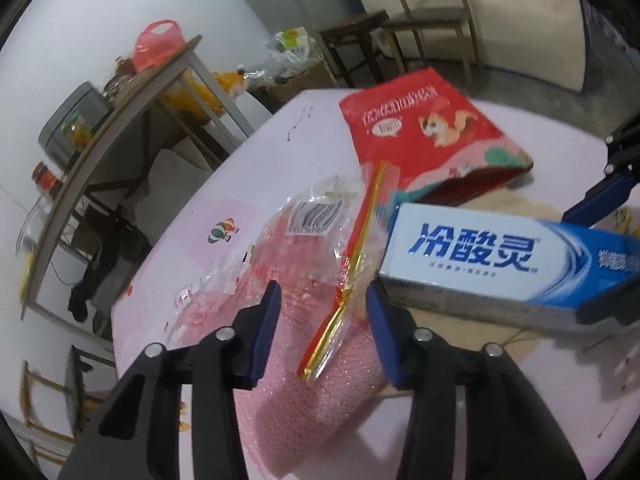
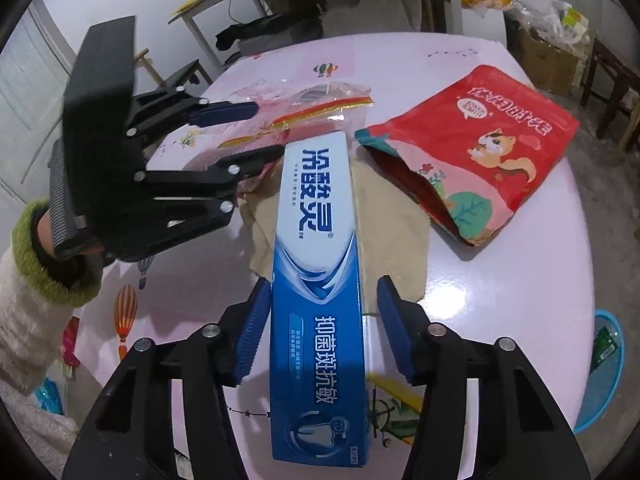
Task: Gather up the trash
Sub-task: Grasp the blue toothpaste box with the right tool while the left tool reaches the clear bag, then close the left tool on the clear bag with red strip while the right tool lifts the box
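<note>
On the round pink table (image 2: 520, 280), the blue-and-white toothpaste carton (image 2: 316, 280) lies between the right gripper (image 2: 320, 328) pads, left pad seemingly touching, right pad apart. The left gripper (image 1: 322, 320) straddles a clear crinkled plastic wrapper (image 1: 304, 240) (over pink bubble wrap (image 1: 320, 392)), jaws apart. A red squirrel-print snack pouch (image 2: 480, 148) sits towards the far edge.

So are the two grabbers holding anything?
Not yet. The right gripper straddles the blue toothpaste box, the left gripper the pink bubble wrap; neither visibly clamps.
</note>
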A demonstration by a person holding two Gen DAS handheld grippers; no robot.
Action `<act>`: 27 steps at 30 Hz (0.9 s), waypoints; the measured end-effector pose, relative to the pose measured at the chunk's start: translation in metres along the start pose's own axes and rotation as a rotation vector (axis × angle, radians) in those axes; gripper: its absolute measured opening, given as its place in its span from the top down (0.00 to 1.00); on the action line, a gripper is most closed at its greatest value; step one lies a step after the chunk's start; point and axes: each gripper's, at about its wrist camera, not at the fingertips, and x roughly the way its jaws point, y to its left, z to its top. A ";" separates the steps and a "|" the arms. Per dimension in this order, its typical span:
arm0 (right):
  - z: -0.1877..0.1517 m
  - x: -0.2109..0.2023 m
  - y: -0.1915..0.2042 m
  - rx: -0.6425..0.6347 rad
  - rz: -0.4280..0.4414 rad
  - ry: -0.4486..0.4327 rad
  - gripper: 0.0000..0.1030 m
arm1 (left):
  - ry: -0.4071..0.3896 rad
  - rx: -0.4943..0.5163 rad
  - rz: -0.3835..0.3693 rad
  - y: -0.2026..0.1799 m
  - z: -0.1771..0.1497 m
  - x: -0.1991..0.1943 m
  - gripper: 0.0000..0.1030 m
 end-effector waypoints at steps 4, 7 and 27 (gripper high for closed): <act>-0.001 0.004 0.005 -0.014 -0.002 0.008 0.56 | 0.018 0.049 0.015 -0.007 0.000 0.004 0.80; -0.002 0.003 0.008 -0.019 -0.010 0.003 0.56 | 0.011 0.071 0.034 -0.011 -0.001 0.001 0.84; -0.024 -0.032 0.012 0.026 -0.020 -0.086 0.58 | -0.135 -0.117 0.140 0.003 0.003 -0.082 0.98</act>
